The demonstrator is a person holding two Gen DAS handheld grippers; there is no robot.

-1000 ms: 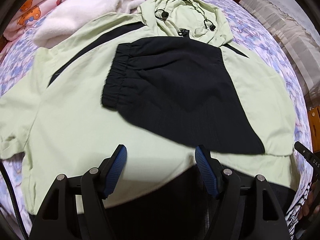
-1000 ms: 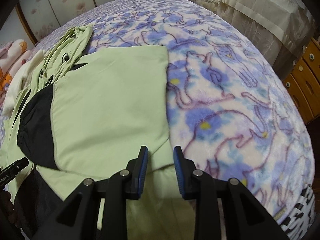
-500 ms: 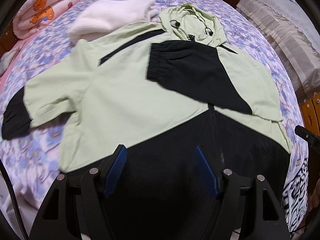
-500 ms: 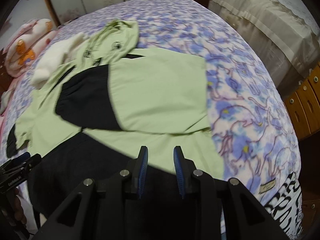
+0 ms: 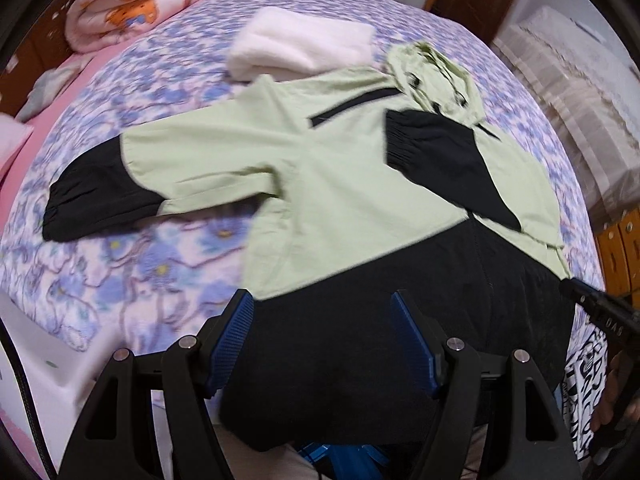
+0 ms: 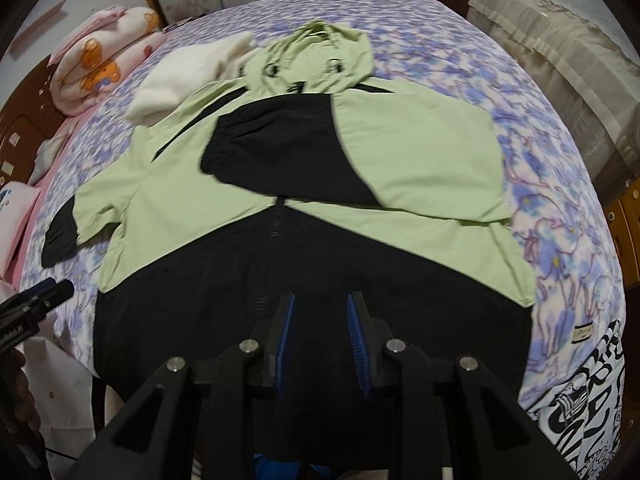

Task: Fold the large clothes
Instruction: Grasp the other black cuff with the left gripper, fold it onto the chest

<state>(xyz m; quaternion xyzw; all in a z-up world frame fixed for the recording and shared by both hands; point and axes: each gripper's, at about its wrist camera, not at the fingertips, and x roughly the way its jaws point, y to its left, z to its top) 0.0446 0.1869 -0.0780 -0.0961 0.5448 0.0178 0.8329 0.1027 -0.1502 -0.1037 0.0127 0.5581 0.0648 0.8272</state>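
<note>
A light green and black hooded jacket (image 5: 340, 184) (image 6: 420, 152) lies flat on the bed, hood (image 5: 436, 76) at the far end. One sleeve is folded across the chest, its black cuff (image 5: 432, 152) (image 6: 272, 148) near the middle. The other sleeve (image 5: 192, 168) stretches out to the left and ends in a black cuff (image 5: 92, 204). My left gripper (image 5: 320, 298) hangs open and wide above the black hem, holding nothing. Over the same hem my right gripper (image 6: 321, 298) shows a narrow empty gap between its blue pads.
A folded white fleece (image 5: 300, 44) lies beside the hood. A rolled pink quilt (image 5: 132, 4) sits at the far left. The purple floral blanket (image 5: 140, 264) covers the bed. Wooden drawers (image 5: 620, 248) and a beige covered piece (image 6: 560, 52) stand to the right.
Both grippers have drawn back toward the near edge and risen, so the whole jacket and its outstretched sleeve now show. The jacket lies as before.
</note>
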